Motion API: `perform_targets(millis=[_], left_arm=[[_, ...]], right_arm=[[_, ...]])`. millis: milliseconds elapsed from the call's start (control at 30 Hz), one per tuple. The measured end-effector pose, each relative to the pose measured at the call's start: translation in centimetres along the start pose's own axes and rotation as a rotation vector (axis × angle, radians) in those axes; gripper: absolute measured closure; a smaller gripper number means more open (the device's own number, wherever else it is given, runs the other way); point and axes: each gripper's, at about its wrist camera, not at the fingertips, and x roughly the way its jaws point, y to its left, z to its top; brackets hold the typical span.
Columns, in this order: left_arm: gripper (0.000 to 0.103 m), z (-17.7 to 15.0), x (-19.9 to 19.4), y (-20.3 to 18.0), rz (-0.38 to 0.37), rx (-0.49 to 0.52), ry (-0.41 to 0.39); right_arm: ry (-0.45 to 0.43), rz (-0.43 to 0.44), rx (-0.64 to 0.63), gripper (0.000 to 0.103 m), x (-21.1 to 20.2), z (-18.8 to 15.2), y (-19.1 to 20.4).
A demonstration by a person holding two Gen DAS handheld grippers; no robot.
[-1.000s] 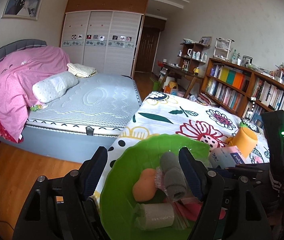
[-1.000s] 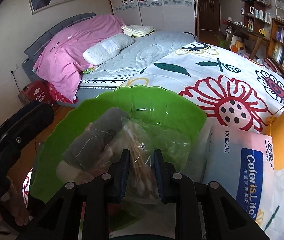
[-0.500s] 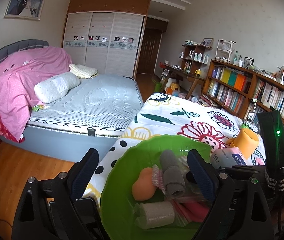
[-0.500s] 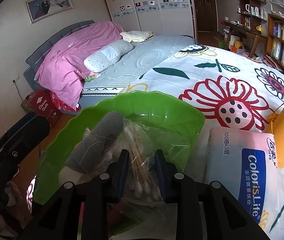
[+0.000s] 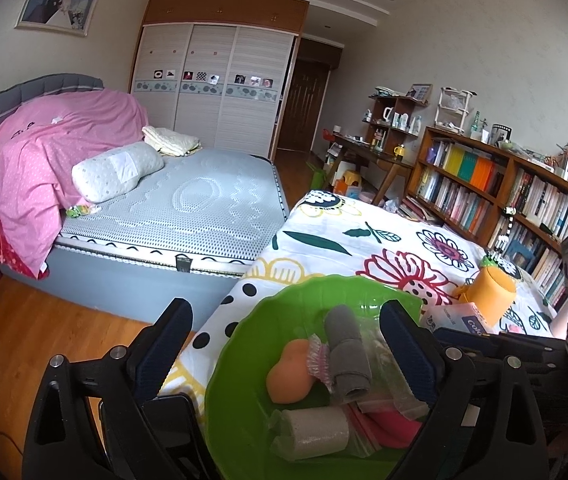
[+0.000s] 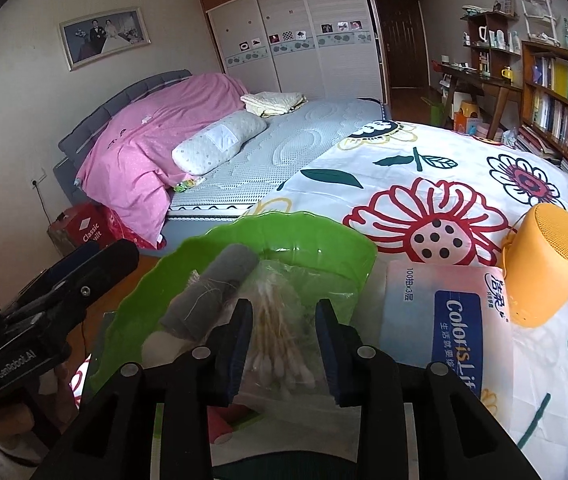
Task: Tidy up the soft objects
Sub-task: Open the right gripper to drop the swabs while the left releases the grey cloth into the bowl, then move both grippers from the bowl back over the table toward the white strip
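A green bowl point(image 5: 236, 400) point(image 6: 304, 240) sits at the near edge of the flowered cloth. It holds an orange sponge point(image 5: 288, 376), a grey roll point(image 5: 348, 356) point(image 6: 208, 296), a beige roll in plastic point(image 5: 312, 432) and a clear bag of cotton swabs point(image 6: 284, 360). My left gripper point(image 5: 284, 306) is open wide over the bowl with nothing in it. In the right wrist view my right gripper point(image 6: 284, 306) is open, and the swab bag lies between its fingers on the bowl's right side.
A pink and blue tissue pack point(image 6: 444, 320) and an orange round speaker point(image 6: 544, 268) lie right of the bowl. A bed with a pink quilt point(image 5: 44, 152) stands to the left, a bookshelf point(image 5: 504, 192) at the right. Wooden floor point(image 5: 44, 320) lies below the cloth's edge.
Both grippers have spread their fingers wider. The right one has loosened around the swab bag, which now rests in the bowl. Both have drawn back a little.
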Motion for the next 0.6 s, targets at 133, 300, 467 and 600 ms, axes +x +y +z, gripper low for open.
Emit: perform_targets(millis=[133, 300, 467, 600], left_arm=[[0.008, -0.1, -0.1, -0.3, -0.006, 0.01, 0.0], [0.008, -0.2, -0.3, -0.7, -0.014, 0.018, 0.001], [0.008, -0.2, -0.5, -1.7, -0.026, 0.038, 0.0], [0.008, -0.3, -0.5, -2.5, -0.036, 0.057, 0.002]], right_arm=[[-0.028, -0.009, 0.013, 0.067, -1.0, -0.6, -0.4], [-0.06, -0.024, 0.035, 0.062, -2.1, -1.1, -1.1], [-0.087, -0.06, 0.063, 0.062, -3.3, -1.6, -2.2], [-0.104, -0.099, 0.098, 0.062, -4.3, -2.2, -3.5]])
